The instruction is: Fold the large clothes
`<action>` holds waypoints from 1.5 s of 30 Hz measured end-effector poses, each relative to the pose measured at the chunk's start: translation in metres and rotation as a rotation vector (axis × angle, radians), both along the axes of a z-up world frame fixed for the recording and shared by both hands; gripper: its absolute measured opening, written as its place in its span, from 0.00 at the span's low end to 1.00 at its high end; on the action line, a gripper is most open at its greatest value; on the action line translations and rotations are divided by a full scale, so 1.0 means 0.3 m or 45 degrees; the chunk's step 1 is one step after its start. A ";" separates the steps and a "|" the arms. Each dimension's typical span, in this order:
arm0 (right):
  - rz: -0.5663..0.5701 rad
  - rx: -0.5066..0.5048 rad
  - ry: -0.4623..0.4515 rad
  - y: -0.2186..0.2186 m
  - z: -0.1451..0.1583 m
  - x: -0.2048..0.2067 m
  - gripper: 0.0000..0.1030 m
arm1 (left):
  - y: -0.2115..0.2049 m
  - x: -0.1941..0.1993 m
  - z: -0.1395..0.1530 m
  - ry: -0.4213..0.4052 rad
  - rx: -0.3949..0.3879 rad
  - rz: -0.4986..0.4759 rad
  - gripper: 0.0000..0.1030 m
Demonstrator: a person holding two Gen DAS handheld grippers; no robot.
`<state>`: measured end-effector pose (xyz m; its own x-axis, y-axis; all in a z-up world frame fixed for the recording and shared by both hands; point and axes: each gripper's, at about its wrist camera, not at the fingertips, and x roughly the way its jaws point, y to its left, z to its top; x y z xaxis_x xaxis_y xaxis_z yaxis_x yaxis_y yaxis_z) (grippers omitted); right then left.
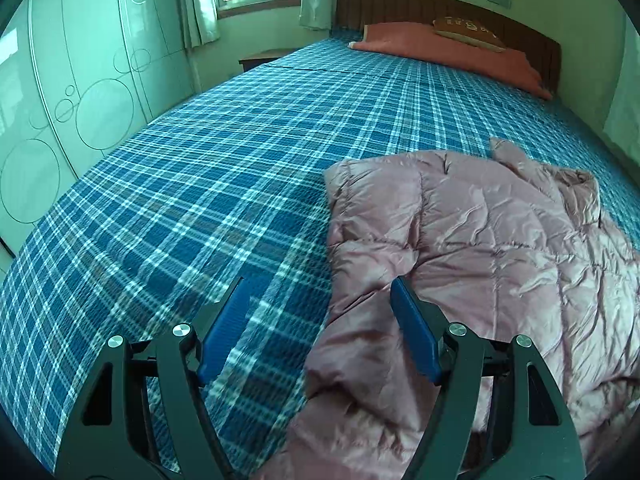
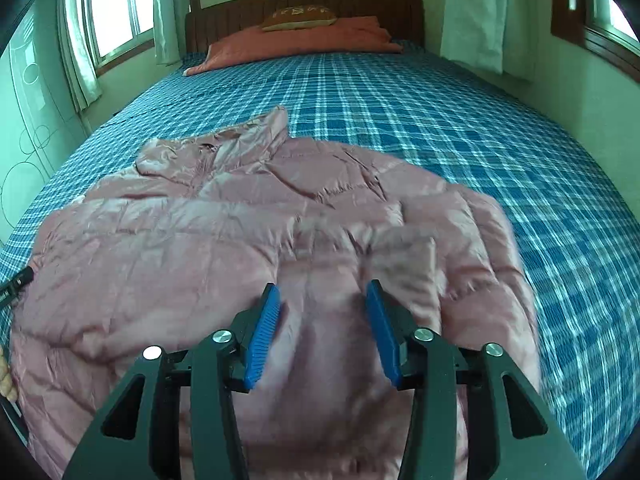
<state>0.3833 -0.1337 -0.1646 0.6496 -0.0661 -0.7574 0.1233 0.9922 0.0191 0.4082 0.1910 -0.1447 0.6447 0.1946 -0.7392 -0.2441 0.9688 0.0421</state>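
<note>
The pink jacket [image 2: 256,248] lies spread on the plaid bed [image 1: 180,184]. The right tongs [image 2: 322,300] hang spread over its near part, pinching nothing. The left tongs [image 1: 318,292], also spread and empty, straddle its edge, jacket at 3 o'clock. At 12 o'clock sit a red pillow [image 2: 296,42] and headboard [image 2: 304,6]. Only the left view shows the wardrobe [image 1: 60,92].
</note>
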 end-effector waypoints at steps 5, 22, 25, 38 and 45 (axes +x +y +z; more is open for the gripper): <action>0.023 0.016 -0.017 0.003 0.005 -0.045 0.53 | 0.009 0.006 -0.027 0.065 -0.042 -0.019 0.72; -0.173 0.135 0.017 -0.224 0.022 -0.782 0.54 | 0.151 -0.684 0.045 0.046 -0.172 0.073 0.72; -0.226 0.155 0.026 -0.270 0.009 -0.889 0.54 | 0.193 -0.812 0.040 0.053 -0.209 0.131 0.72; -0.345 0.322 0.019 -0.384 -0.051 -1.215 0.58 | 0.297 -1.165 0.007 0.066 -0.454 0.322 0.72; -0.366 0.441 -0.008 -0.386 -0.074 -1.293 0.59 | 0.281 -1.240 -0.027 0.084 -0.649 0.364 0.72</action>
<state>-0.0047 -0.2494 -0.1868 0.6465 0.0124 -0.7629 0.3916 0.8527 0.3457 0.0362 0.2751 -0.1529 0.5686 -0.0362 -0.8218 -0.5116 0.7668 -0.3877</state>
